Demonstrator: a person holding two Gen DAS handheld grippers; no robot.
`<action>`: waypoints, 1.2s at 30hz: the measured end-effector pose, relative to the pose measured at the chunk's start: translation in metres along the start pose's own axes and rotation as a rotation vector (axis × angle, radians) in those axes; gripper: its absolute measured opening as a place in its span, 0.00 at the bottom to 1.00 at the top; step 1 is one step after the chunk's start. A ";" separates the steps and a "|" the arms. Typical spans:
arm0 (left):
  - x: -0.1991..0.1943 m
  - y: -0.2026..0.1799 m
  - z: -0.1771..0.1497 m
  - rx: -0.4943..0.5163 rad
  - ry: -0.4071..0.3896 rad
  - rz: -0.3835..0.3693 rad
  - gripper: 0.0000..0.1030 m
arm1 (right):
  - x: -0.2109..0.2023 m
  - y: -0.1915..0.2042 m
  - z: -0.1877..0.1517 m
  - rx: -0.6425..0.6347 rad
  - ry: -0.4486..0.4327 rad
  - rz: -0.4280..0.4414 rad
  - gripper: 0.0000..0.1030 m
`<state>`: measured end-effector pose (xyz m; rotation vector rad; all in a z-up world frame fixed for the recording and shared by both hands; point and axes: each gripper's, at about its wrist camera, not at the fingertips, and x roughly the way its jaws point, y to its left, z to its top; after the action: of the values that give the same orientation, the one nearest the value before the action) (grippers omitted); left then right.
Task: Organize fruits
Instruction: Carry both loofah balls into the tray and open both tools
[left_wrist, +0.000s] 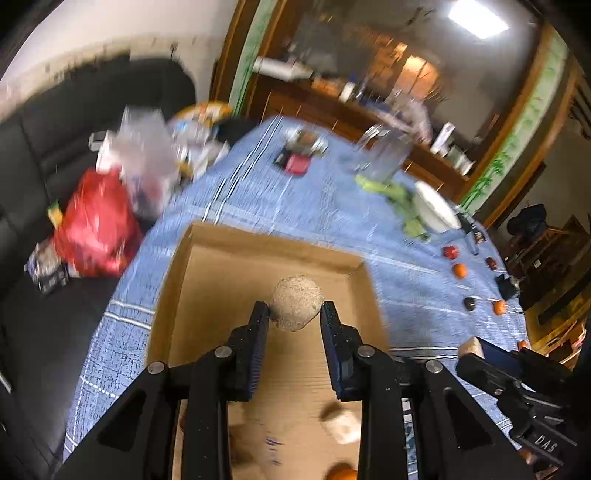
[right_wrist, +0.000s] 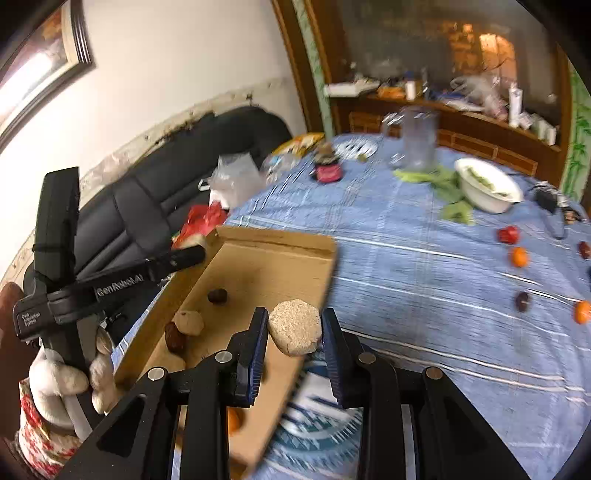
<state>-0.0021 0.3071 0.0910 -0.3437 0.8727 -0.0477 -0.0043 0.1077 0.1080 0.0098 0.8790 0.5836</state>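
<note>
- left gripper (left_wrist: 294, 309) pinches a pale, rough, grainy round lump (left_wrist: 297, 307) between its two fingertips, held over the open cardboard box (left_wrist: 258, 254).
- right gripper (right_wrist: 294, 326) clamps a second beige lump (right_wrist: 294, 325), flatter and crumbly-looking, just above the box's near right edge (right_wrist: 325, 291).
- inside the box lie a smaller pale piece (right_wrist: 189, 322) touching a dark red date-like fruit (right_wrist: 174, 336), a dark round fruit (right_wrist: 217, 295) further in, and an orange one (right_wrist: 233, 419) partly hidden behind the right gripper's fingers.
- out on the blue checked tablecloth (right_wrist: 424, 266), well apart from the box, sit small orange fruits (right_wrist: 519, 256), a red one (right_wrist: 508, 234) and a dark one (right_wrist: 522, 301).
- beyond them stands a white bowl (right_wrist: 487, 188) beside green leaves (right_wrist: 439, 181).
</note>
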 end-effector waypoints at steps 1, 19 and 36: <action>0.010 0.007 0.002 -0.006 0.027 0.018 0.27 | 0.011 0.002 0.004 0.001 0.020 0.007 0.31; 0.070 0.033 0.013 0.009 0.174 0.148 0.28 | 0.138 0.008 0.019 -0.017 0.208 -0.024 0.31; -0.027 0.003 -0.018 0.028 -0.038 0.136 0.63 | 0.058 0.004 -0.013 0.010 0.060 -0.047 0.42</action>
<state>-0.0334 0.3099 0.0989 -0.2575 0.8551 0.0716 0.0124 0.1363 0.0587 -0.0188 0.9379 0.5379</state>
